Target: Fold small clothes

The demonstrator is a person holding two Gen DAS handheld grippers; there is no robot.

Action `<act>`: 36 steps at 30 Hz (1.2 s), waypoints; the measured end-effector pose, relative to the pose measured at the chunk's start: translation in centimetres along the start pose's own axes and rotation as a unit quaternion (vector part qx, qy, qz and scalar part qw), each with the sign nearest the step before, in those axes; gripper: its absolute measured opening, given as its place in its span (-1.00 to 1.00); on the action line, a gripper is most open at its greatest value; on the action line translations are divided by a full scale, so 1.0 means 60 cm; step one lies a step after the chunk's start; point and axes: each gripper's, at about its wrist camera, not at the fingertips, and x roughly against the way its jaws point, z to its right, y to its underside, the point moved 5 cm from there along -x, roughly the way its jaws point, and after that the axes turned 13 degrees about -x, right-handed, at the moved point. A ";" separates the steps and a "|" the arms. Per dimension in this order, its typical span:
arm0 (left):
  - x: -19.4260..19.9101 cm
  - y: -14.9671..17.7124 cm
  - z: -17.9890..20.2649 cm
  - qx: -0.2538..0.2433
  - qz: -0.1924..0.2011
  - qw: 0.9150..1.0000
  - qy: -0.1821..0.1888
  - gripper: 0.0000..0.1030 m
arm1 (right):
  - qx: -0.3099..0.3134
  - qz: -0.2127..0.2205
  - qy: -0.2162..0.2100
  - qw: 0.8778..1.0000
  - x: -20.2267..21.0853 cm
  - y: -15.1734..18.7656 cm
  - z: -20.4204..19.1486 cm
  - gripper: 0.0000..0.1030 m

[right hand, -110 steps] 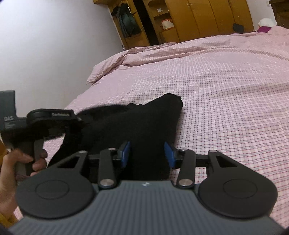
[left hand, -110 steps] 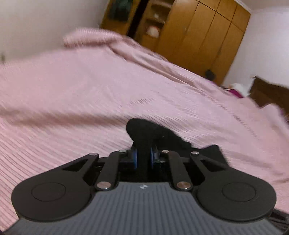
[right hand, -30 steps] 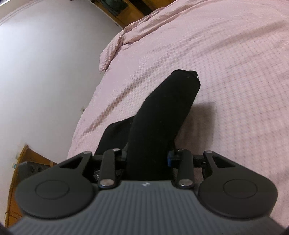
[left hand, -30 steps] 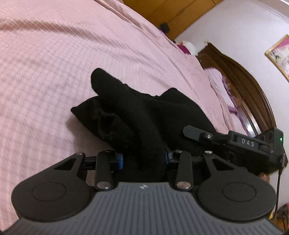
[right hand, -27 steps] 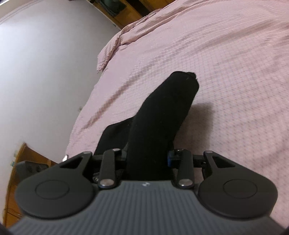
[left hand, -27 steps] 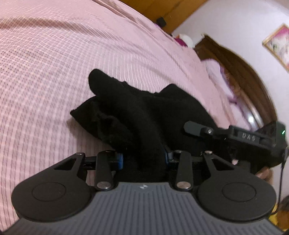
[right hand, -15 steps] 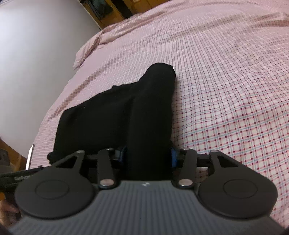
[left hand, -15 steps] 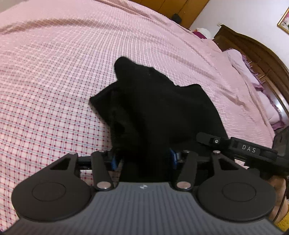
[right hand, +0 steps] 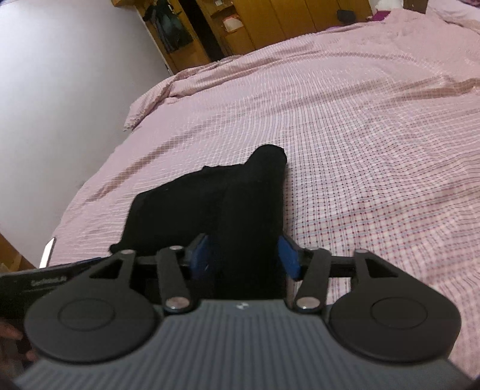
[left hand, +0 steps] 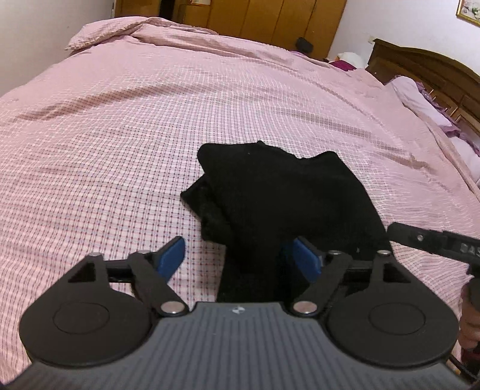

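Nearest the left wrist camera, the left gripper (left hand: 240, 259) stood with its blue pads (left hand: 171, 255) spread wide, having just been opening; a strip of the black garment (left hand: 279, 204) ran between them, lying against the right-hand pad while the left-hand pad stood clear of it over bare bedspread, so the cloth was released. Just ahead of that gripper the garment lay in a folded, somewhat rumpled heap on the pink checked bedspread (left hand: 120, 135), its thicker folded edge toward the gripper's left. To the gripper's right, the black body of the other gripper reached in at the frame's edge. In the right wrist view the right gripper (right hand: 244, 259) had also just been opening, and a thick fold of the garment (right hand: 249, 210) filled the space between its pads (right hand: 288, 258); whether they still pressed on it I could not tell. From there the fold ran forward to a rounded end, and the rest of the garment spread flat to the gripper's left. Beyond the garment the bedspread stretched away, wrinkled toward its far edge. Farthest off stood a wooden wardrobe (left hand: 270, 18) against the wall, and a dark wooden headboard (left hand: 426, 72) far to the left gripper's right.
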 end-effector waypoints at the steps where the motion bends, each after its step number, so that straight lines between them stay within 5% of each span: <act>1: 0.007 0.003 0.005 0.000 0.000 1.000 -0.002 0.70 | 0.005 0.001 0.000 1.000 0.009 0.003 -0.003 0.24; 15: -0.009 0.083 0.057 -0.040 -0.061 0.997 -0.036 0.86 | 0.065 -0.031 0.046 0.996 0.050 0.123 -0.010 0.28; 36: -0.051 0.123 0.063 -0.035 -0.119 0.992 -0.037 0.87 | 0.034 -0.074 0.073 0.994 0.015 0.147 0.015 0.28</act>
